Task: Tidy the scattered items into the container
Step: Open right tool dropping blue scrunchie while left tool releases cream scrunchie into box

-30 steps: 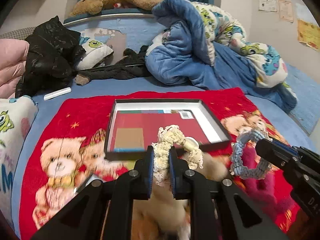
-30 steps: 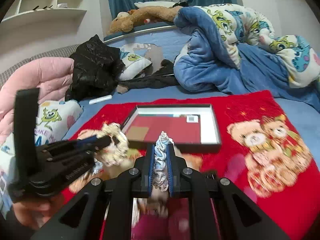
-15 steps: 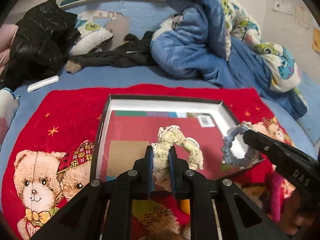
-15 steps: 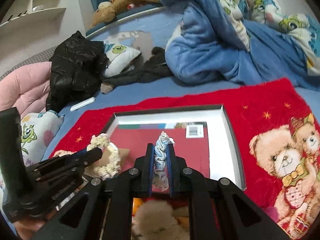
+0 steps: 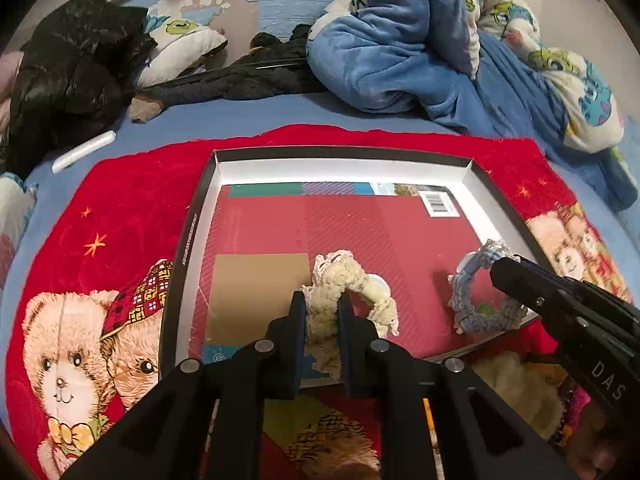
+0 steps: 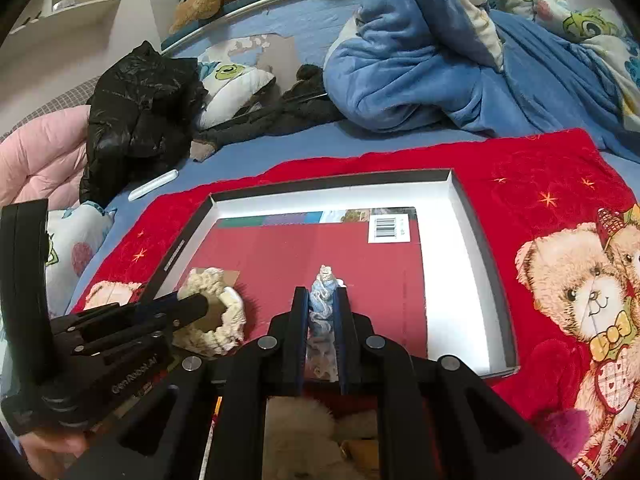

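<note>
A shallow black box (image 5: 188, 240) with white inner walls and a red floor lies on the red teddy-bear blanket; it also shows in the right wrist view (image 6: 472, 224). My left gripper (image 5: 322, 308) is shut on a cream scrunchie (image 5: 352, 280) and holds it over the box's near left part. My right gripper (image 6: 323, 300) is shut on a light blue scrunchie (image 6: 323, 292), seen as a ring in the left wrist view (image 5: 476, 300), over the box's near right part. The cream scrunchie also shows in the right wrist view (image 6: 224, 308).
The red blanket (image 5: 120, 208) lies on a blue bed. Behind the box are a crumpled blue quilt (image 5: 400, 52), a black jacket (image 5: 64, 72), a pillow (image 5: 180, 44) and a white tube (image 5: 84, 151). Fluffy items (image 6: 300, 436) lie near the box's front edge.
Both grippers have moved forward with their scrunchies, from in front of the box to over its floor. Both stay shut.
</note>
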Demonstrator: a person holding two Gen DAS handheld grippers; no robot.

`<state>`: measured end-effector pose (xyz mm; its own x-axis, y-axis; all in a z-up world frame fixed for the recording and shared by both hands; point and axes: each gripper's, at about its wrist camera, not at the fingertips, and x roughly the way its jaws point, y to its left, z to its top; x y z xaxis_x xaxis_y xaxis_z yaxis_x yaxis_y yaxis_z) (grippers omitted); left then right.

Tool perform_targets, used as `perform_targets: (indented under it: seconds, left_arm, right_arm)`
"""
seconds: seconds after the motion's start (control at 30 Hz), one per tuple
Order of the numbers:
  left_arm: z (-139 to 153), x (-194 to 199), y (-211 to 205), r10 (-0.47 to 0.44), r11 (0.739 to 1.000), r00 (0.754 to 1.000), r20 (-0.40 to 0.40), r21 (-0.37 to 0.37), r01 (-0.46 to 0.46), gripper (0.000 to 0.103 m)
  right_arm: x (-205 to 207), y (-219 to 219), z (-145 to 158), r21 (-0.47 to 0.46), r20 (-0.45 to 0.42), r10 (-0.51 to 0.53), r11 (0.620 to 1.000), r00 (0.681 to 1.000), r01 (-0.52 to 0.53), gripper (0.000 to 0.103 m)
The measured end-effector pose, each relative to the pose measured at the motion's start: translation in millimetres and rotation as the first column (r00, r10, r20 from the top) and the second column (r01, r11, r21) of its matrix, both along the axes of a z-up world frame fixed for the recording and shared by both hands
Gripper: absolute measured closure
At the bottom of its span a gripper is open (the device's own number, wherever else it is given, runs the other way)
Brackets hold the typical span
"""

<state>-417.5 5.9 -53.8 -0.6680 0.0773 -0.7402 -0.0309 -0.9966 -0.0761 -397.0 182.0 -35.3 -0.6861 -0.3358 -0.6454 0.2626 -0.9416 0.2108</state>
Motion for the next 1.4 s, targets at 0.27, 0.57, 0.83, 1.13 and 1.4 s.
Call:
perform_targets:
  seconds: [0.27, 0.57, 0.83, 1.13, 1.4]
  left_arm:
    - [-5, -3, -3, 0.012, 1.000, 1.000, 0.021, 0.009, -0.012, 0.089]
    - [-11, -7, 0, 0.006, 1.000, 0.998, 0.057, -0.011, -0.005, 0.087]
    - [-10, -4, 5, 0.002, 1.000, 0.998, 0.055, -0.027, -0.001, 0.028]
    - [-5, 0, 7, -0.030, 1.000, 0.999, 0.043, 0.006, 0.029, 0.000]
    - [-5, 1, 6, -0.026, 1.000, 0.999, 0.040, 0.016, 0.026, 0.000]
  right_arm:
    - [-2, 0, -6, 0.005, 0.027, -0.007, 1.000, 1.000, 0.007, 0.090]
    - [-1, -7, -8, 0.037, 0.028, -0.002, 0.999, 1.000, 0.001, 0.087]
    - [0, -3, -6, 0.024, 0.027, -0.018, 1.000, 0.999, 0.018, 0.049]
    - [3, -4, -1, 0.026, 0.007, -0.020, 0.999, 1.000, 0.020, 0.019]
    - [3, -1, -1, 0.015, 0.009, -0.025, 1.000, 1.000, 0.025, 0.000]
